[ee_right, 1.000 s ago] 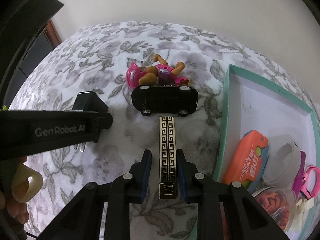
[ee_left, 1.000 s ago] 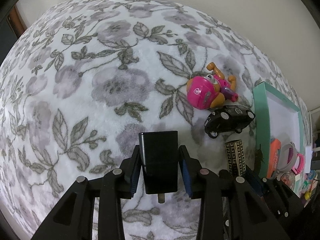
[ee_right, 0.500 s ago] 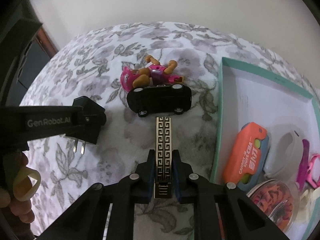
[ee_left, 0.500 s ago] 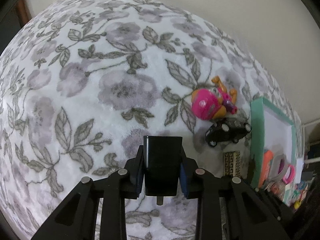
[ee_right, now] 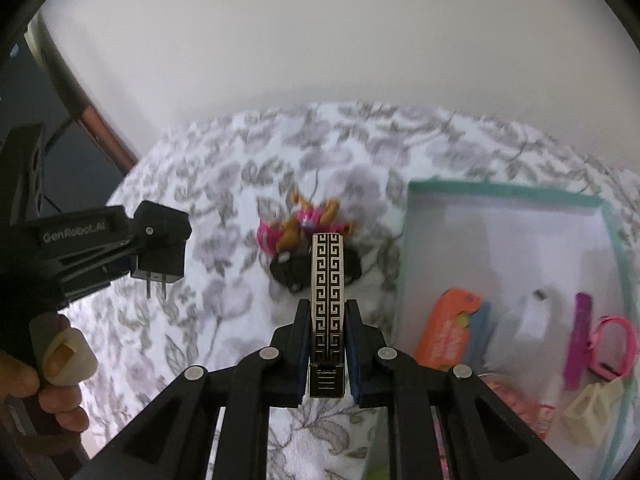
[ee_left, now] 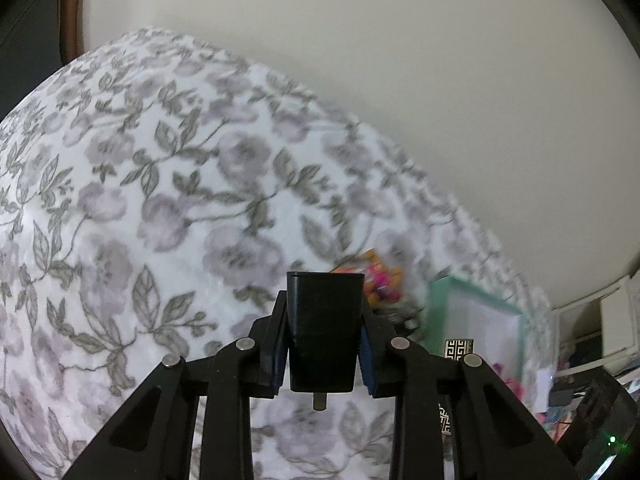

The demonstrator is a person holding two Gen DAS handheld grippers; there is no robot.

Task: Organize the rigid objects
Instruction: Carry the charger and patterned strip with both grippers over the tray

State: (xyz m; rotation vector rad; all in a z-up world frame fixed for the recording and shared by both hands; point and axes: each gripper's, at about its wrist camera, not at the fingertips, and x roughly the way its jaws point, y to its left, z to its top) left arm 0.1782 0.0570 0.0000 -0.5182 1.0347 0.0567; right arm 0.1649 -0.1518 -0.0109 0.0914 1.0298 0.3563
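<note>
Left wrist view: the left gripper [ee_left: 323, 344] is clenched on a black plug adapter [ee_left: 324, 332], pads pressed to both its sides; one metal prong shows beneath the body, the other is hidden. The adapter is held off the floral blanket [ee_left: 132, 208]. Behind it, a pink toy figure [ee_left: 378, 280] is blurred and half covered, and the teal-rimmed box [ee_left: 434, 300] is cut off by the gripper's frame.

Right wrist view: the right gripper [ee_right: 328, 332] is clamped on a slim lighter with a gold key pattern [ee_right: 327, 280], which stands lengthwise between the pads, clear of the blanket. The lighter covers the middle of a black toy car [ee_right: 288, 272]; the pink figure lies just beyond the car, motion-smeared. Inside the box, an orange case [ee_right: 444, 328], a white object and a pink-and-purple item are too blurred to identify. At left, a hand [ee_right: 36, 376] grips the other tool's handle, partly out of frame.
</note>
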